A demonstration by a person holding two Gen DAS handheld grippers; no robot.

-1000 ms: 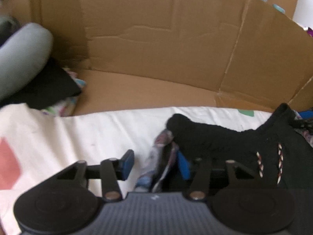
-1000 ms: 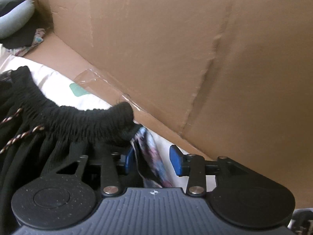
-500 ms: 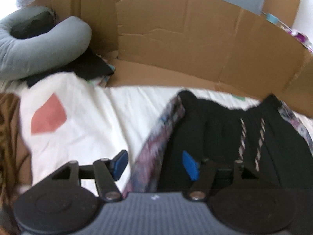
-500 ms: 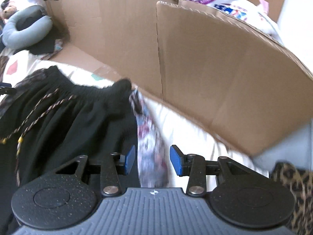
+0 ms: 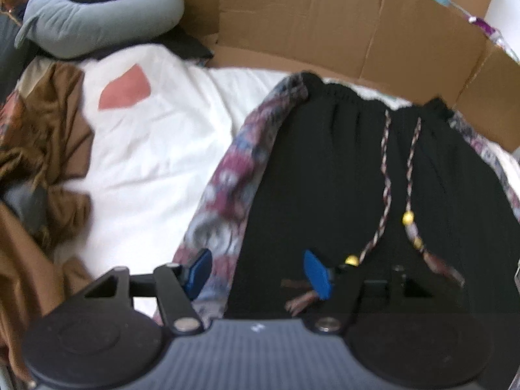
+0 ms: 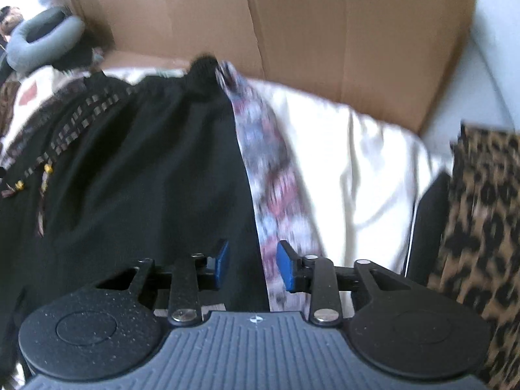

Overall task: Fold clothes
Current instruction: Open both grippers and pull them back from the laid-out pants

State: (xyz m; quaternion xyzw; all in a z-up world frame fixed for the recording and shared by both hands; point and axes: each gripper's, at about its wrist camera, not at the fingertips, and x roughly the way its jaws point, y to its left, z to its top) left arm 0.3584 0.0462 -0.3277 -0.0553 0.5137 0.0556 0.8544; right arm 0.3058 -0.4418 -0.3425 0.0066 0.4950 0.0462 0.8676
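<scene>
A black garment (image 5: 341,178) with an elastic waistband lies flat on a white sheet (image 5: 162,136), its waist toward the cardboard. A patterned red, blue and grey stripe (image 5: 234,182) runs down each side, and a braided drawstring (image 5: 383,175) with yellow beads lies on the front. My left gripper (image 5: 256,274) hovers over the garment's left edge. Its jaws are wide and closing, with stripe and black cloth under the gap. My right gripper (image 6: 253,265) is over the right edge of the garment (image 6: 146,169). Its jaws are closing around the stripe (image 6: 269,162), and the pads stand apart from the cloth.
A cardboard wall (image 5: 308,22) bounds the far side of the sheet. A grey neck pillow (image 5: 97,22) lies at the far left on dark cloth. Crumpled brown fabric (image 5: 42,136) lies left of the sheet, and leopard-print fabric (image 6: 477,227) to the right.
Both grippers have drawn back from the waistband toward me along the garment's sides, so the garment now lies stretched out ahead. The right jaws have narrowed.
</scene>
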